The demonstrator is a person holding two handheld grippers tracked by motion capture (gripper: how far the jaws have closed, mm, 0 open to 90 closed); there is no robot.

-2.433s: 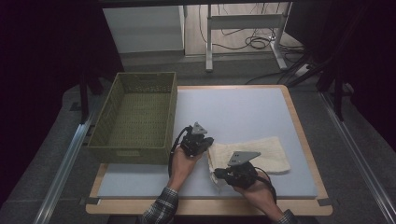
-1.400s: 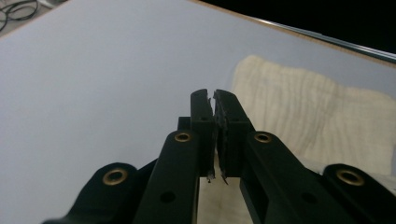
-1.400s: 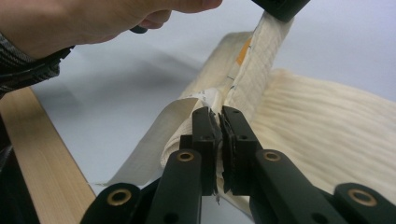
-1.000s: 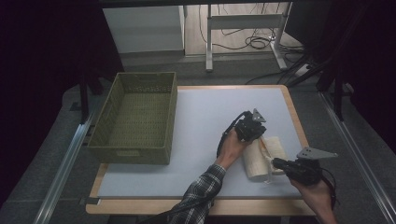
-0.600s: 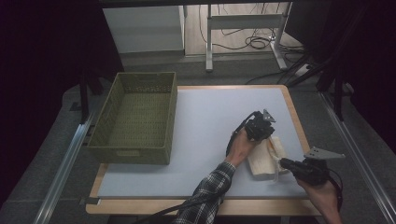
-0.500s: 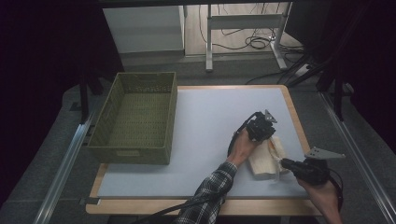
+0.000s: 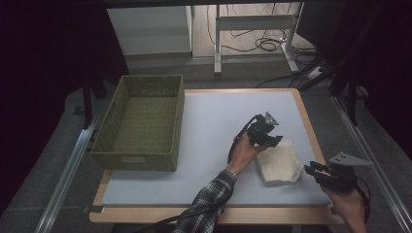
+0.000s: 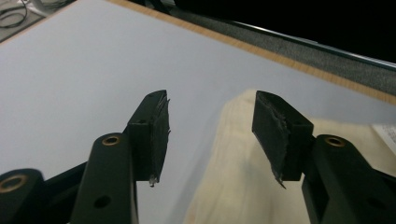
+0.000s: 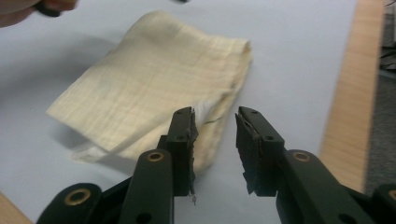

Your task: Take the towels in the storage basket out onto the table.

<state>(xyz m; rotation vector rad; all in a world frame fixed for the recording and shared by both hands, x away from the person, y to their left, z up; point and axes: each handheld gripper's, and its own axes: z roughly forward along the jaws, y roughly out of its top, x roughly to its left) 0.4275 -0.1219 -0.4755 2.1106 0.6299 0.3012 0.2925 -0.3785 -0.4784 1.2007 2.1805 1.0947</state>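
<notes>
A cream cloth (image 7: pixel 279 164) lies folded on the pale mat (image 7: pixel 209 126), right of centre. My left gripper (image 7: pixel 276 141) hovers at the cloth's far left corner, held by a hand in a plaid sleeve reaching across. In the left gripper view its jaws (image 8: pixel 210 107) have just been opening; the cloth (image 8: pixel 233 168) lies beneath them and nothing is pinched. My right gripper (image 7: pixel 309 169) sits at the cloth's right edge. Its jaws (image 9: pixel 215 119) have also just been opening, and stand apart over the cloth's near edge (image 9: pixel 154 88) without pressing on it.
A green woven basket (image 7: pixel 136 156) stands empty at the table's left side. The wooden table border (image 7: pixel 311 131) runs close to the right of the cloth. Table legs and cables (image 7: pixel 262 43) lie on the floor beyond the far edge.
The cloth was carried over to the right and folded on itself. Both grippers have let go of it, and their jaws now stand apart. The right gripper has drawn back to the right.
</notes>
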